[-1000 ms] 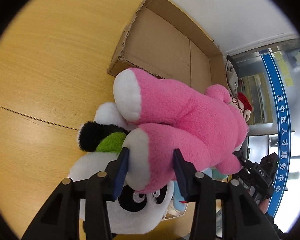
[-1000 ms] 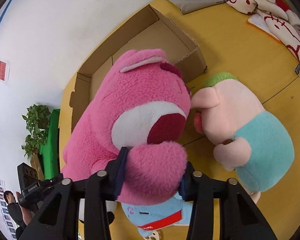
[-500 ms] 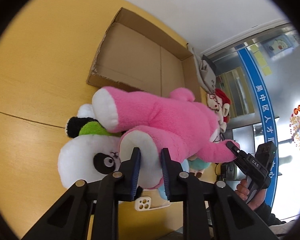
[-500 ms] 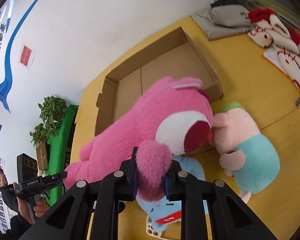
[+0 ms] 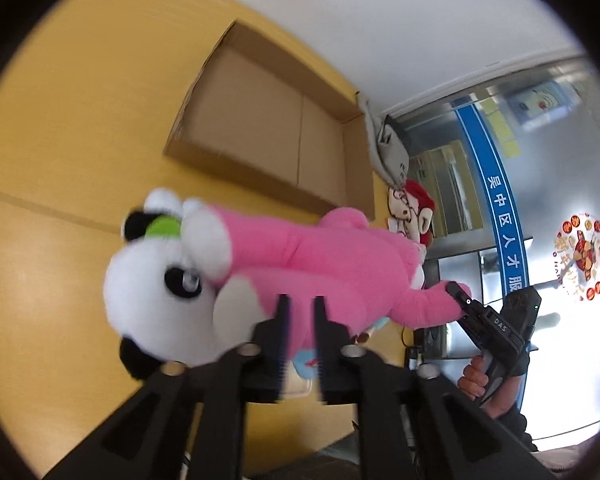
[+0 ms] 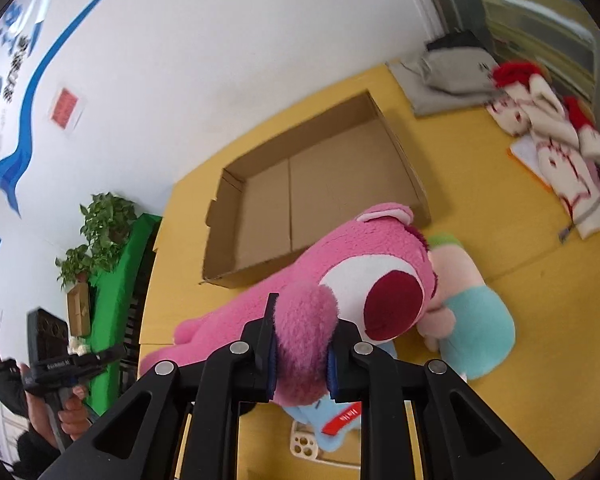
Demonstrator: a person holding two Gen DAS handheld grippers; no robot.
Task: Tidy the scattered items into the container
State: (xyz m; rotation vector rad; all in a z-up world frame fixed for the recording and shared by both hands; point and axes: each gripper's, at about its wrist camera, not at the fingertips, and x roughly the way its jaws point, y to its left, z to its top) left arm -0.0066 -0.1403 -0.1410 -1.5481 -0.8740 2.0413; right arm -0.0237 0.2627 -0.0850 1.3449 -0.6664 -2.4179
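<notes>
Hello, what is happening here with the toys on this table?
A person holds tongs in each hand, both gripping the big pink bear. The right tongs are shut on an arm; the left tongs, just opening slightly, pinch a leg. The cardboard box behind is empty. A panda and a pig toy lie on the table.

Place: an office or public service hall
Walls: white, blue curved stripe (image 6: pixel 40 64) and a red notice (image 6: pixel 65 107), up left of the fingers
Glass: blue band with Chinese lettering (image 5: pixel 500 216), right of the fingers
Furnishing: yellow worktop (image 6: pixel 480 184), potted plant (image 6: pixel 100 236)
</notes>
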